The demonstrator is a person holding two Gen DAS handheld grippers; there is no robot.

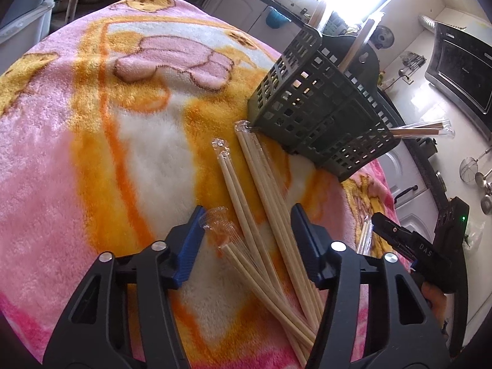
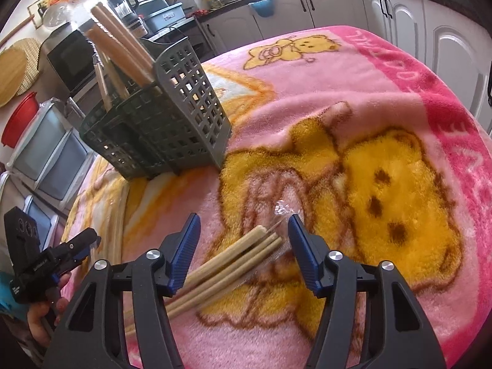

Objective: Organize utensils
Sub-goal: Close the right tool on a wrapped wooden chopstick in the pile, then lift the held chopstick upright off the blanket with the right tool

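The left gripper (image 1: 247,230) stands with jaws spread astride a fan of wrapped chopsticks (image 1: 261,203) on the blanket-covered worktop (image 1: 77,129), probably lined up to gather them for the slotted caddy (image 1: 319,107) by its far edge. The right gripper (image 2: 243,240) likewise straddles its own bundle (image 2: 233,261), jaws apart, nothing pinched. Only the right wrist view shows the wooden handles (image 2: 120,46) already standing in the caddy; only the left shows the bigger fan.

We see a fluffy pink and yellow bear-print blanket (image 2: 353,98) covering the table, white kitchen cabinets (image 2: 338,3) beyond its far edge.
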